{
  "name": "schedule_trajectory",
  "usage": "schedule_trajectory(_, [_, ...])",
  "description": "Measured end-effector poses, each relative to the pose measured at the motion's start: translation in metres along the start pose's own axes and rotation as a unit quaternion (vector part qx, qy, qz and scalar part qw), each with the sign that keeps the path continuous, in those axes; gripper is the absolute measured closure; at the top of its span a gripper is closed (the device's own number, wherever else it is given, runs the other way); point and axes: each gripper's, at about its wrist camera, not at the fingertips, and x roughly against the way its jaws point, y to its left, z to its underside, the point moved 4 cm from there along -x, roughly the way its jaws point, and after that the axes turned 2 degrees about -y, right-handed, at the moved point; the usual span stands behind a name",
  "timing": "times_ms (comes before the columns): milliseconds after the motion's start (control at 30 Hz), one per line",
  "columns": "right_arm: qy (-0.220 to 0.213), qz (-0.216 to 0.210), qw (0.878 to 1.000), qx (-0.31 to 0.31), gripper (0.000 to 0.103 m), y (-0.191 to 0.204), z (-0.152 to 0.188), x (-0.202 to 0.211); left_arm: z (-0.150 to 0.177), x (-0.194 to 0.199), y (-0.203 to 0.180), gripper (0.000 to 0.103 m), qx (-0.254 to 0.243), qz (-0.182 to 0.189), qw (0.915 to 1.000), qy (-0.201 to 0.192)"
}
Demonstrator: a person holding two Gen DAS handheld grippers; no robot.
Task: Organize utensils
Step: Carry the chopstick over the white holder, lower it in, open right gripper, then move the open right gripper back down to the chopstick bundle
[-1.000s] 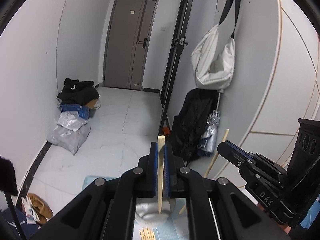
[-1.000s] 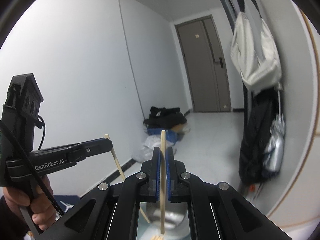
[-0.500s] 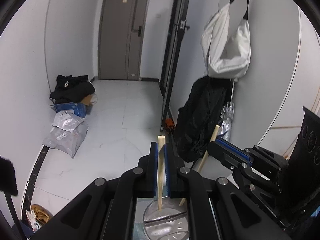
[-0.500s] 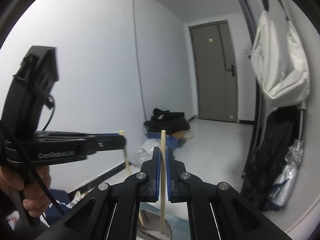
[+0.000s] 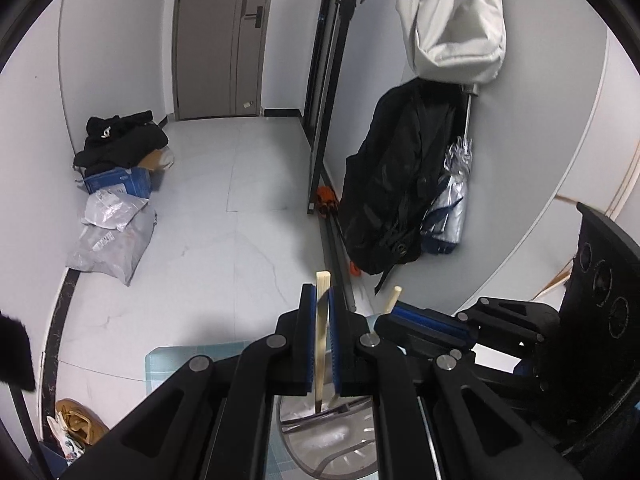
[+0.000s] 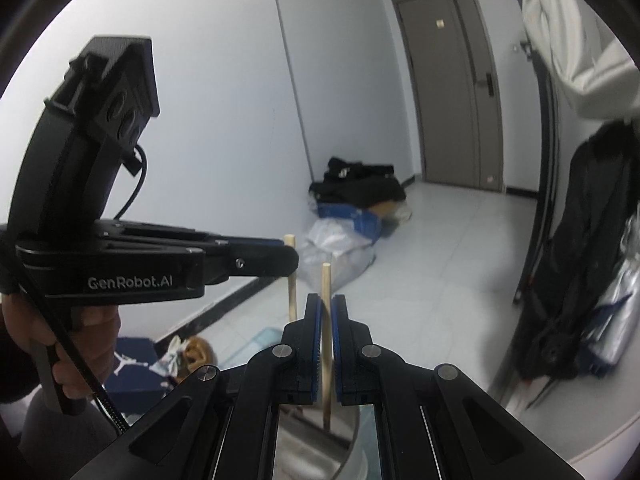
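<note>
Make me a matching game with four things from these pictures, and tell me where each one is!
Things:
1. white bag
2. chopstick
3. black backpack
4. blue box

Places:
A. on the floor by the left wall, under black clothes
B. hanging high on the right wall
C. clamped upright in the left gripper
D. against the right wall, beside a silver umbrella

Pairs: 1-B, 2-C, 3-D, 4-A
</note>
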Motion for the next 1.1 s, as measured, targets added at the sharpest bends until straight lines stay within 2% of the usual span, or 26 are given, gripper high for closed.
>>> schedule_trajectory(133, [0.01,-0.005,1.0,0.002,0.099,0.002,0.006,-0.003,0.007,-0.002,-0.004,0.1,-0.007,0.011,0.9999,0.011])
schedule_trajectory(300, [0.02,-0.016,1.0,-0.002,0.095,0.004,0.012,-0.002,0.013,-0.003,0.005,0.1,0.018,0.018,0.9991,0.034])
schedule_trajectory(400, [0.031,-0.016,0.999,-0.006,0.088,0.004,0.016,0.0,0.012,0.005,0.01,0.097,0.034,0.008,0.9989,0.03])
schedule_trajectory(500, [0.032,-0.004,0.999,-0.015,0.084,0.003,0.021,0.01,0.012,0.017,0.013,0.082,0.042,-0.009,0.999,0.013])
schedule_trajectory(567, [0.029,0.002,0.999,-0.02,0.082,0.003,0.023,0.019,0.015,0.023,0.016,0.057,0.053,-0.024,0.9983,0.0])
schedule_trajectory(633, [0.023,0.012,0.999,-0.022,0.074,0.005,0.023,0.032,0.017,0.033,0.018,0.045,0.062,-0.039,0.9971,-0.018])
schedule_trajectory(800, [0.004,0.029,0.999,-0.023,0.064,0.016,0.024,0.061,0.025,0.058,0.019,0.034,0.089,-0.073,0.9922,-0.048])
schedule_trajectory(967, [-0.016,0.04,0.998,-0.034,0.055,0.03,0.025,0.088,0.035,0.08,0.014,0.024,0.106,-0.087,0.9875,-0.078])
schedule_trajectory(1033, [-0.026,0.049,0.998,-0.039,0.041,0.035,0.026,0.099,0.041,0.091,0.012,0.021,0.108,-0.097,0.9849,-0.094])
schedule_trajectory(1100, [-0.042,0.055,0.997,-0.044,0.038,0.042,0.029,0.111,0.048,0.102,0.008,0.018,0.11,-0.114,0.9807,-0.115])
